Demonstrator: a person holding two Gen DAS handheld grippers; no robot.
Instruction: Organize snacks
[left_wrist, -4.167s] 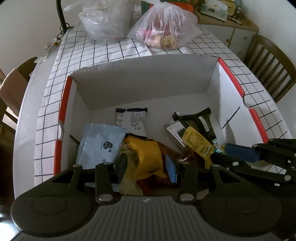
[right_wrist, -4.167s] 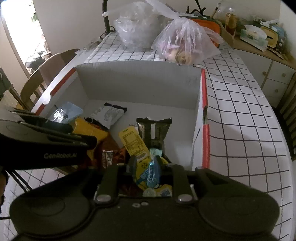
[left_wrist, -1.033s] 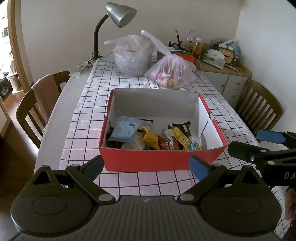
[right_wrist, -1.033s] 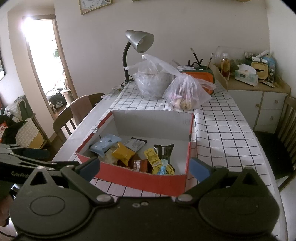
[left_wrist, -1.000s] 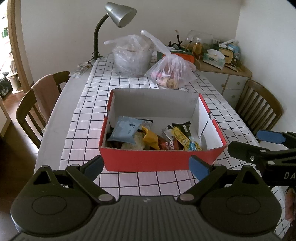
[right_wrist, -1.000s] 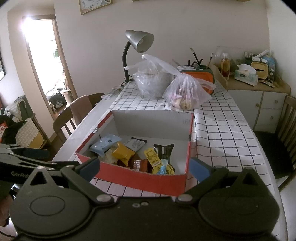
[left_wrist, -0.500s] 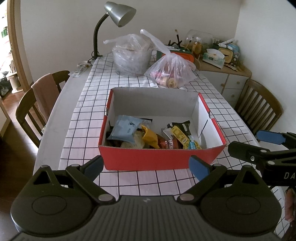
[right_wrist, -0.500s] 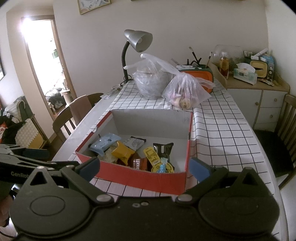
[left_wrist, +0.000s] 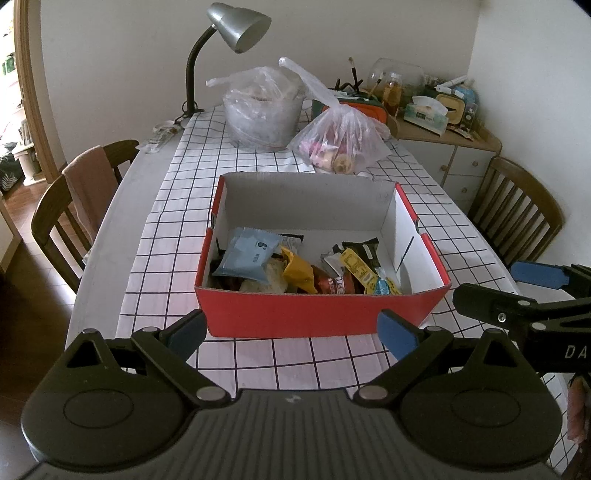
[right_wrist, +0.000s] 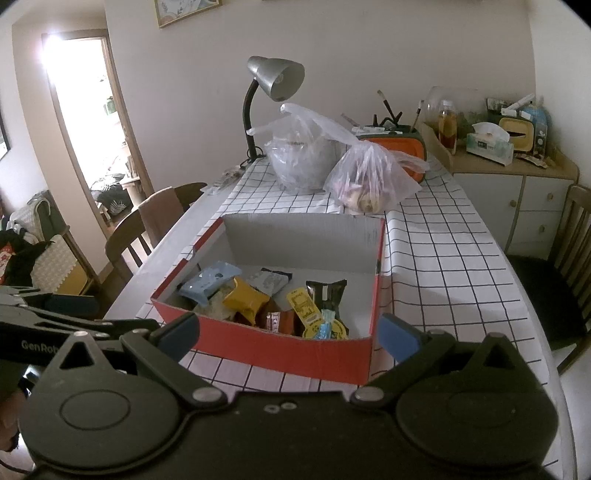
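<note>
Sitting near the middle of the checkered desk (left_wrist: 177, 206), the red box (left_wrist: 317, 314) runs its long axis toward the far edge, where a lamp (left_wrist: 236, 26) and two plastic bags (left_wrist: 343, 140) stand. Snack packets (left_wrist: 295, 267) crowd its near end, lying flat and overlapping. Both the left tongs (left_wrist: 291, 328) and right tongs (right_wrist: 288, 332) hover level before the box's near wall, spread wide and holding nothing.

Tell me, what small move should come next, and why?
Probably pull both away and stop: the snack packets already lie inside the red cardboard box, and the left gripper and right gripper hover open and empty in front of it.
</note>
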